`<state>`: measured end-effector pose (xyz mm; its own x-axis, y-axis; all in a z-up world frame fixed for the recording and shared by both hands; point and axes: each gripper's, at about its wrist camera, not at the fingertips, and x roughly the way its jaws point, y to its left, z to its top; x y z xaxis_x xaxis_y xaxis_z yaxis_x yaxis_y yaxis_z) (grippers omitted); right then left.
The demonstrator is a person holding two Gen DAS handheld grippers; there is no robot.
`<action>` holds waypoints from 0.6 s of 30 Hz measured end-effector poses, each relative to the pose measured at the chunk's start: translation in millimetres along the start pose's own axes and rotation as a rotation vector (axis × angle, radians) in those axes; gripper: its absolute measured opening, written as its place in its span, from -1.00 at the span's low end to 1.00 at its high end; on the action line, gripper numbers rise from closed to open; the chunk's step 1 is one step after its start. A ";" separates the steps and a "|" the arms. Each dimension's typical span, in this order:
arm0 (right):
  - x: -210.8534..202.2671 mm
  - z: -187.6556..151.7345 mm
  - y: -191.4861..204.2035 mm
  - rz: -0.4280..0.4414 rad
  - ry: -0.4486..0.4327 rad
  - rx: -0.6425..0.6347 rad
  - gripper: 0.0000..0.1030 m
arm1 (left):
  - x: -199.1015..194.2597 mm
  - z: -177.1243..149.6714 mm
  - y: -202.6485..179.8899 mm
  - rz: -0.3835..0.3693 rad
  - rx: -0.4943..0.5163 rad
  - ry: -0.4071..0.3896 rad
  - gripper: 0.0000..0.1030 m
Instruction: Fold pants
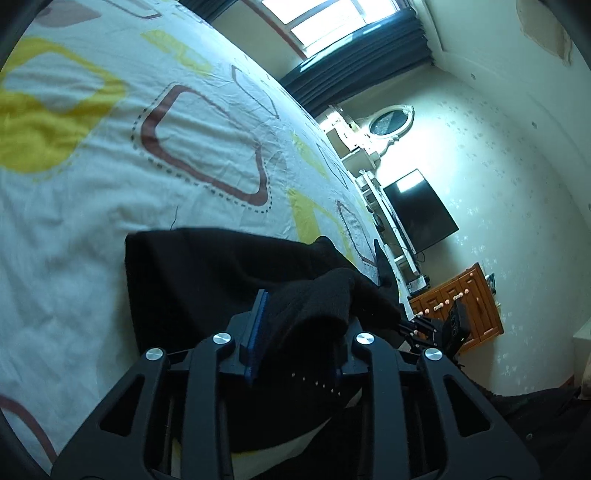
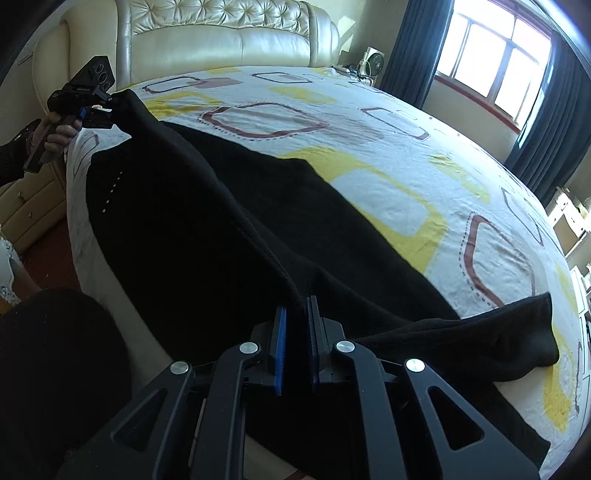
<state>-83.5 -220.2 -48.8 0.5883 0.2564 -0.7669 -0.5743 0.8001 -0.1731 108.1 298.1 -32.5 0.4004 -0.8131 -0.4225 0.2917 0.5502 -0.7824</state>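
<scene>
Black pants lie spread on the bed, one long edge lifted into a taut ridge between the two grippers. My right gripper is shut on that edge at the near end, blue pads close together on the fabric. My left gripper shows at the far left of the right wrist view, shut on the other end of the edge. In the left wrist view my left gripper holds a bunch of black pants fabric that hides its right finger. A loose leg end lies at the right.
The bed has a white sheet with yellow and brown square patterns. A padded cream headboard stands behind. Dark curtains and a window are at the right. A wall television and a wooden dresser stand beyond the bed's foot.
</scene>
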 end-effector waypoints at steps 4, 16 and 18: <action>1.1 -16.6 14.5 0.035 0.041 -0.008 -0.59 | -8.3 -34.3 12.4 0.093 -0.064 0.022 -0.41; -17.9 -39.4 -6.6 0.360 0.064 0.475 0.18 | -38.6 -99.3 18.9 0.116 -0.418 -0.136 -0.14; -14.7 -43.5 -23.3 0.432 0.048 0.648 0.18 | -36.7 -101.3 5.8 0.124 -0.406 -0.163 -0.14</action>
<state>-103.5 -266.3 -60.4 0.3546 0.6056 -0.7124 -0.2913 0.7956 0.5312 7.1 311.9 -67.8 0.5520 -0.6875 -0.4719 -0.1185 0.4955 -0.8605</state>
